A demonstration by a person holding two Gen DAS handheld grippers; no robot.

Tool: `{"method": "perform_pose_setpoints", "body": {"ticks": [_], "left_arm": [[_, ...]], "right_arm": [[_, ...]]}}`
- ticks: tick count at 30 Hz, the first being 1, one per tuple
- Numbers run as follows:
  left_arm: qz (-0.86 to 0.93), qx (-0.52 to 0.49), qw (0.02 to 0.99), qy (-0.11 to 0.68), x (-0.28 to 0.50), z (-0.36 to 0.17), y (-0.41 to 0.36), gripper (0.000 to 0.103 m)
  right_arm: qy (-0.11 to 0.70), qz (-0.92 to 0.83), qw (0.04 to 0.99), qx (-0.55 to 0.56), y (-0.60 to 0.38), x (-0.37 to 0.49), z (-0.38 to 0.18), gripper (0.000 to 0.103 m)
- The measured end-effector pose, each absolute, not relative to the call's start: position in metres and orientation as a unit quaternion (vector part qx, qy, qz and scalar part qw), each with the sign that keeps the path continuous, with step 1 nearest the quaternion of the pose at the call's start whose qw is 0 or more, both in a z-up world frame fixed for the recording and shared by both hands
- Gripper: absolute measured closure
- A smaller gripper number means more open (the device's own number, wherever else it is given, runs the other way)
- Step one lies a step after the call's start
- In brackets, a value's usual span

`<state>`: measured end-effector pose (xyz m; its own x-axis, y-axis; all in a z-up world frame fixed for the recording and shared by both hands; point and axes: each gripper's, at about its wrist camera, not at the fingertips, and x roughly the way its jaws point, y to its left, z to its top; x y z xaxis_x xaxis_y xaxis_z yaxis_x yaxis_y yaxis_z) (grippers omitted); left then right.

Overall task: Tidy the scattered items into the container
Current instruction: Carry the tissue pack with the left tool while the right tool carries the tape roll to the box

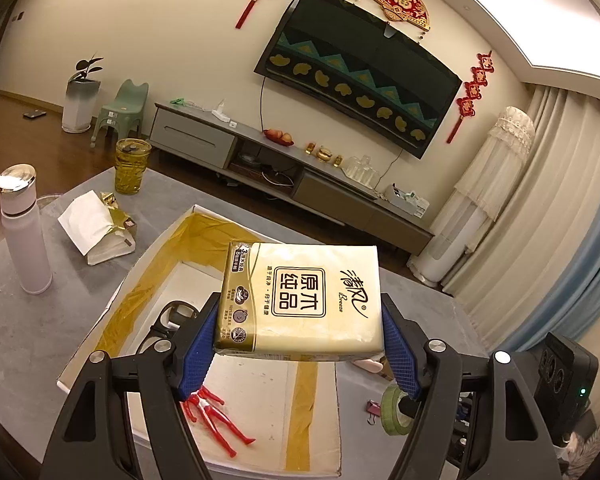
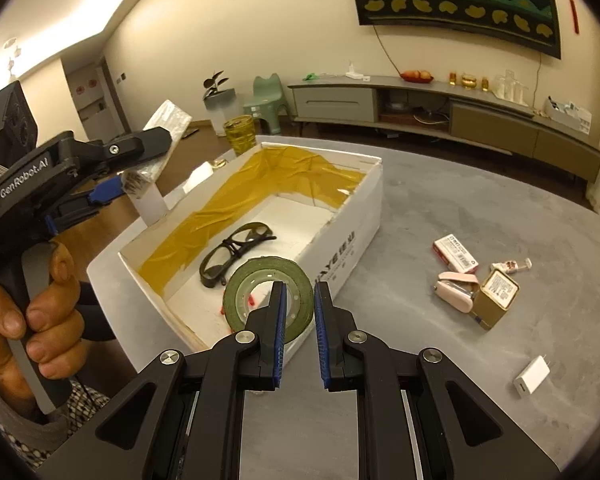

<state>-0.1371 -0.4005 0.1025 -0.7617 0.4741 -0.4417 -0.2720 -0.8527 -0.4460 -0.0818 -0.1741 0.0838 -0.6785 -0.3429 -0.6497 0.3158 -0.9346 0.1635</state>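
My left gripper (image 1: 300, 320) is shut on a cream and gold tissue pack (image 1: 300, 280), held in the air over the white box (image 1: 112, 304). The box is lined with yellow tape. Inside it lie dark glasses (image 2: 228, 256) and a red toy figure (image 1: 212, 416). My right gripper (image 2: 300, 292) pinches the rim of a green tape roll (image 2: 240, 292), with one finger inside the hole and one outside. The roll hangs over the box's near corner (image 2: 300, 344). In the right wrist view the left gripper (image 2: 140, 168) and its tissue pack (image 2: 168, 128) sit at the far left, held by a hand (image 2: 40, 320).
On the grey table right of the box lie a red-and-white packet (image 2: 456, 254), a pink stapler (image 2: 458, 286), a gold tin (image 2: 496, 298), a small tube (image 2: 512, 266) and a white charger (image 2: 534, 376). Left of the box stand a pink bottle (image 1: 22, 232), a yellow glass (image 1: 132, 166) and a crumpled paper bag (image 1: 96, 228).
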Motion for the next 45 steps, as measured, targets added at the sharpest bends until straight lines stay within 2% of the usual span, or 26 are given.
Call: {"method": "perform_pose_setpoints", "body": {"ticks": [13, 33, 45], "left_arm": [[0.913, -0.306, 0.200, -0.180, -0.160, 0.071, -0.400, 0.029], [0.914, -0.300, 0.218, -0.164, -0.157, 0.075, -0.393, 0.029], [0.930, -0.302, 0.167, -0.127, -0.160, 0.071, -0.402, 0.029]], "right_arm": [[-0.021, -0.919, 0.170, 0.356, -0.172, -0.113, 0.097, 0.088], [-0.018, -0.912, 0.184, 0.365, -0.189, -0.149, 0.098, 0.088], [-0.016, -0.908, 0.190, 0.374, -0.196, -0.168, 0.108, 0.088]]}}
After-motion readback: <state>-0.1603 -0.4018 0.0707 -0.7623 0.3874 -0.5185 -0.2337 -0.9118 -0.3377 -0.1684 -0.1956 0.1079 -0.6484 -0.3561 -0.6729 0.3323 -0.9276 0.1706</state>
